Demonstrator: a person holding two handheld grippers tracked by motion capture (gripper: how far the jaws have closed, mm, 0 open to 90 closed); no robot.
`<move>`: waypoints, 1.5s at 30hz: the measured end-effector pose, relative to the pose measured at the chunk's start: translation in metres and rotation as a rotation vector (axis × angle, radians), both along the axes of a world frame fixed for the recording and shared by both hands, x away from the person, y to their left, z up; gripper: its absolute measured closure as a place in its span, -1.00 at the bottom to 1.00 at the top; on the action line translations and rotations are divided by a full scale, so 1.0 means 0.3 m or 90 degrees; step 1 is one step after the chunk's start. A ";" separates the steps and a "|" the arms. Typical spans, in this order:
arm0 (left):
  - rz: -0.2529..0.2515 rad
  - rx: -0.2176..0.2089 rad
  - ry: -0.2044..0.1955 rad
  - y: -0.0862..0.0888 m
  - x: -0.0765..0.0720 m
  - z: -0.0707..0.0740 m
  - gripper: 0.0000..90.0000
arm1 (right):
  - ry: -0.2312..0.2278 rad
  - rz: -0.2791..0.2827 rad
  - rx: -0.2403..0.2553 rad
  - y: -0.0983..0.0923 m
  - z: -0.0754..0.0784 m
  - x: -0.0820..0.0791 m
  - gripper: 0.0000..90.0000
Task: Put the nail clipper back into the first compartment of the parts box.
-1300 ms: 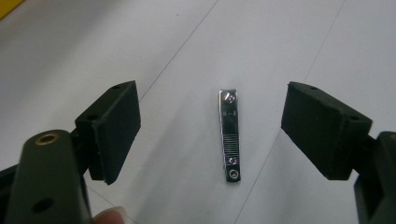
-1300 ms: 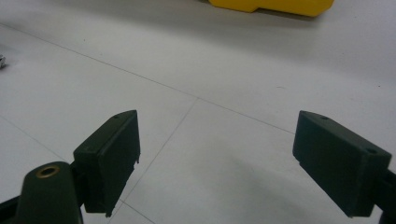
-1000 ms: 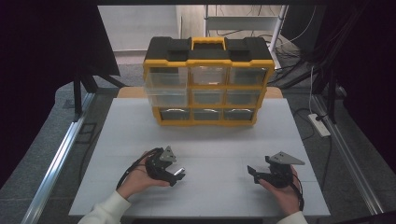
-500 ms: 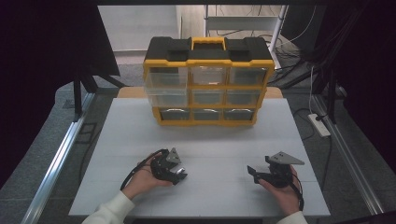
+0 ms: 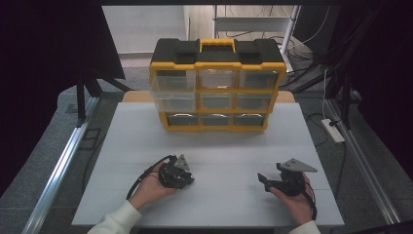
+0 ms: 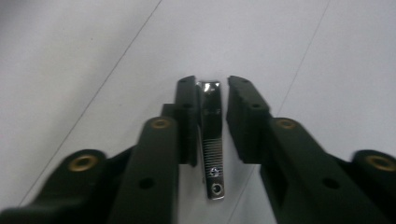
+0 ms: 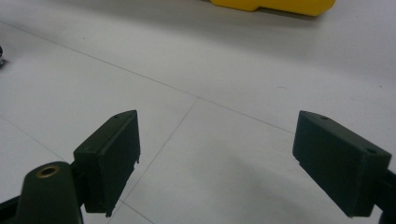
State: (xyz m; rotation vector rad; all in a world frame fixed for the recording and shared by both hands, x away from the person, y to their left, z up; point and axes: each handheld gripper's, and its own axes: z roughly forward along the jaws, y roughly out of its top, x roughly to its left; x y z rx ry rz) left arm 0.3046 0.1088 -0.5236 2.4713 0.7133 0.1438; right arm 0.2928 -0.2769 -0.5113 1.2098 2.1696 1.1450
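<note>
A small metal nail clipper (image 6: 212,135) lies flat on the white table between the jaws of my left gripper (image 6: 210,86). The jaws have just been closing on it. One pad (image 6: 187,116) touches the clipper's side, and a thin strip of table still shows between the clipper and the other pad (image 6: 243,116). In the high view the left gripper (image 5: 186,178) rests low on the table at the front left, held in a hand. My right gripper (image 5: 266,181) sits at the front right. Its jaws (image 7: 215,140) stand wide apart over bare table.
A yellow and black organizer box (image 5: 216,83) with clear drawers stands upright at the back of the white table (image 5: 209,146). A power strip (image 5: 332,130) lies off the right edge. Metal rails run along both sides.
The left gripper's jaws look narrower than one second ago. Both hands have stayed where they were.
</note>
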 end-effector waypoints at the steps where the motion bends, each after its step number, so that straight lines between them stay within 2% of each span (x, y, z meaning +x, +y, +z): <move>1: 0.001 0.001 0.000 -0.001 -0.001 0.001 0.73 | 0.000 0.000 0.000 0.000 0.000 0.000 -0.65; 8: 0.005 0.008 -0.017 -0.004 -0.011 0.003 0.76 | 0.000 0.000 0.002 -0.001 0.001 -0.001 -0.65; 16: 0.008 0.002 -0.024 -0.001 -0.015 0.000 0.76 | -0.001 -0.001 0.001 -0.001 0.001 -0.001 -0.65; 23: 0.034 -0.030 -0.054 0.014 -0.017 0.020 0.76 | -0.002 -0.002 0.002 -0.002 0.002 0.000 -0.65; 30: 0.047 -0.057 -0.077 0.032 -0.021 0.042 0.76 | -0.003 -0.002 0.000 -0.003 0.004 -0.001 -0.65; 40: 0.068 -0.102 -0.099 0.074 -0.021 0.078 0.77 | -0.003 -0.003 0.000 -0.003 0.003 -0.001 -0.65; 45: 0.075 -0.115 -0.106 0.090 -0.021 0.100 0.77 | -0.003 -0.003 0.000 -0.003 0.003 -0.001 -0.65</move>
